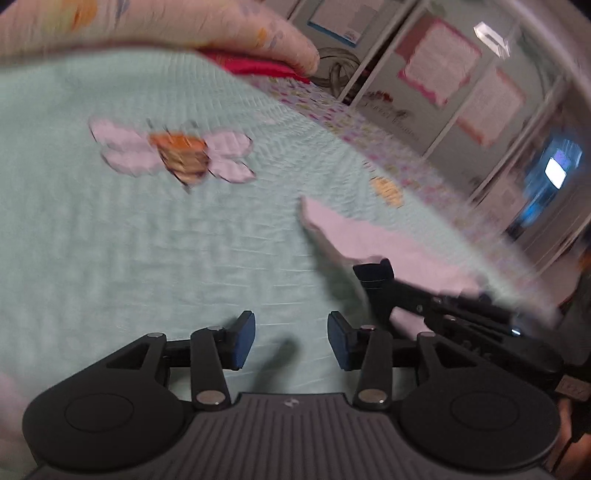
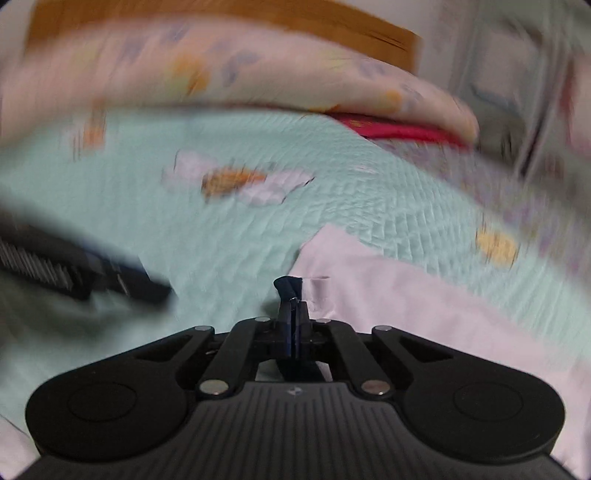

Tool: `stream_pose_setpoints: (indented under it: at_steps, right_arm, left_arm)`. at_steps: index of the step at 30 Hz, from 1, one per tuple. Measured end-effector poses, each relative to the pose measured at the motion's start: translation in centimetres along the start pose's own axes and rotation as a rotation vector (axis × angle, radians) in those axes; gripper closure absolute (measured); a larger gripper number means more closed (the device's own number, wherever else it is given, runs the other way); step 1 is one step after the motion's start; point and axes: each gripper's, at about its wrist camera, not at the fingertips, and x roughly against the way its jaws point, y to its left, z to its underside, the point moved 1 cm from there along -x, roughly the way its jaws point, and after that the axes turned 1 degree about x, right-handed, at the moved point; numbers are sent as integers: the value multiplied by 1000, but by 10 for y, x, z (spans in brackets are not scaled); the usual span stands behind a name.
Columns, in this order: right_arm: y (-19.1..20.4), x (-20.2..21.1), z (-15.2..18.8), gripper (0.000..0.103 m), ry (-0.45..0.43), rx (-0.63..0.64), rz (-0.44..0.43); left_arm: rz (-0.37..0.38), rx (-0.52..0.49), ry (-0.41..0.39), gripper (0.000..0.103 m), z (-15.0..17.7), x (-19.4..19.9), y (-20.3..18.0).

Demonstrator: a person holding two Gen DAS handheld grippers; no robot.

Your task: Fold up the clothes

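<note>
A pale pink garment (image 1: 369, 236) lies on a mint green quilt (image 1: 147, 240) stitched with bees. My left gripper (image 1: 291, 339) hovers open over bare quilt, just left of the garment, with nothing between its blue pads. My right gripper (image 1: 373, 271) reaches in from the right at the garment's near edge. In the right wrist view my right gripper (image 2: 291, 291) is shut, its tips pinching the left edge of the pink garment (image 2: 406, 306), which spreads to the right and runs under it. The left gripper (image 2: 110, 273) shows as a dark blur at left. Both views are motion-blurred.
A peach patterned pillow or duvet (image 1: 147, 22) is heaped at the far end of the bed, with a red cloth (image 1: 255, 66) under it. Wardrobe doors with pink panels (image 1: 436, 62) stand beyond the bed's right edge. A wooden headboard (image 2: 258, 14) is behind.
</note>
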Motion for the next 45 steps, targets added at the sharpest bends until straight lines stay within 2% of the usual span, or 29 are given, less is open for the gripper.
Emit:
stream_pose_setpoints:
  at_steps: [2, 3, 6, 11, 14, 16, 19, 26, 28, 32, 40, 45]
  right_arm:
    - [-30, 10, 1, 103, -22, -223, -65]
    - [-43, 14, 4, 103, -38, -311, -88]
    - [-64, 19, 13, 103, -50, -456, -138]
    - [-70, 15, 26, 103, -51, -551, -177]
    - [-71, 14, 29, 103, -59, -566, -176]
    - [-70, 16, 28, 103, -63, -540, -161]
    - [-64, 19, 26, 103, -67, -478, -136]
    - [-28, 25, 24, 103, -82, -203, -57]
    - [-18, 25, 24, 103, -81, -141, -47]
    - [-13, 25, 23, 103, -82, -95, -28]
    - [-4, 22, 24, 103, -75, -12, 5]
    - [14, 19, 26, 103, -69, 122, 31]
  left_arm:
    - [59, 133, 16, 57, -2, -9, 6]
    - [78, 168, 19, 57, -3, -12, 6]
    - [83, 170, 20, 57, -4, -22, -5]
    - [99, 214, 26, 57, -6, -34, -12]
    - [139, 311, 24, 57, -10, -38, -4]
    - [181, 370, 31, 57, -16, -41, -1]
    - [198, 391, 46, 53, -24, -44, -7]
    - [217, 469, 117, 53, -35, -56, -11]
    - [208, 463, 129, 53, -36, -57, -11]
    - [157, 461, 151, 53, -34, -59, -6]
    - [140, 447, 189, 53, -35, -63, -4]
    - [110, 424, 217, 53, -38, -65, -2]
